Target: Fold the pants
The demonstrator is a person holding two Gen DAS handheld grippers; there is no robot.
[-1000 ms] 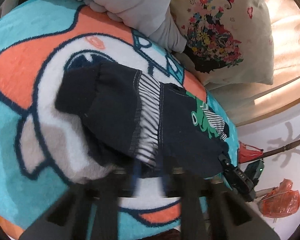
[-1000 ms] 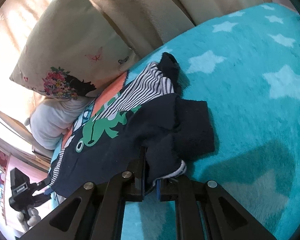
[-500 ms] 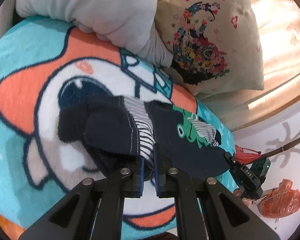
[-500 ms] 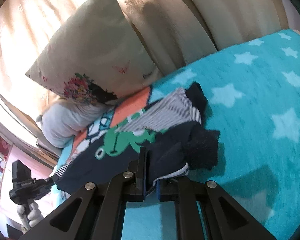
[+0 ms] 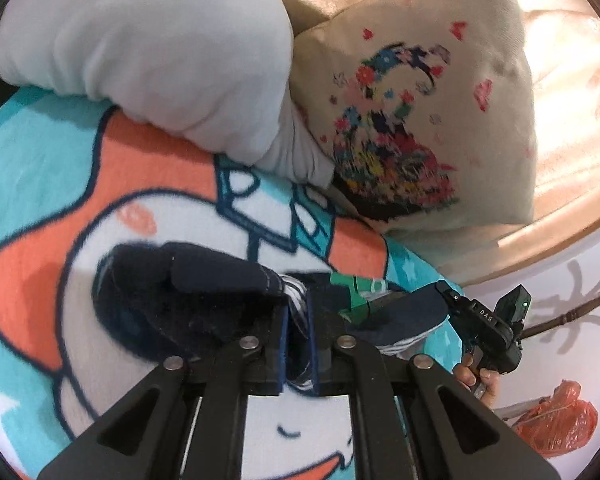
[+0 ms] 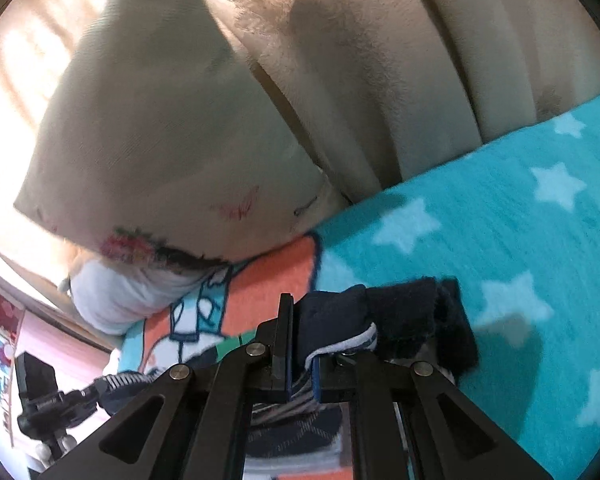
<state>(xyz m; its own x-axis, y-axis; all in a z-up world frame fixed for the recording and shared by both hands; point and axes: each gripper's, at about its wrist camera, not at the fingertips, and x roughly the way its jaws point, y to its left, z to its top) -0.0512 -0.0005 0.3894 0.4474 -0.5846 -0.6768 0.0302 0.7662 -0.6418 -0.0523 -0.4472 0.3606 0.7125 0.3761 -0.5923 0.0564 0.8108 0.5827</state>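
Observation:
The navy pants (image 5: 204, 300) with a striped band and a green frog print are lifted off the teal cartoon blanket (image 5: 40, 160). My left gripper (image 5: 297, 312) is shut on their striped edge, and the cloth hangs bunched to the left. My right gripper (image 6: 302, 344) is shut on the other end of the pants (image 6: 412, 320), whose dark cuff folds over to the right above the starred blanket (image 6: 500, 240). The right gripper also shows in the left wrist view (image 5: 484, 320), held by a hand.
A white pillow (image 5: 160, 52) and a cream floral cushion (image 5: 420, 120) lie at the head of the bed, close ahead. A padded beige headboard (image 6: 380, 60) rises behind. An orange plastic bag (image 5: 556, 420) lies on the floor at the right.
Both grippers have raised the pants off the blanket and carried them toward the pillows. The cloth has gone from spread out to bunched between the grippers.

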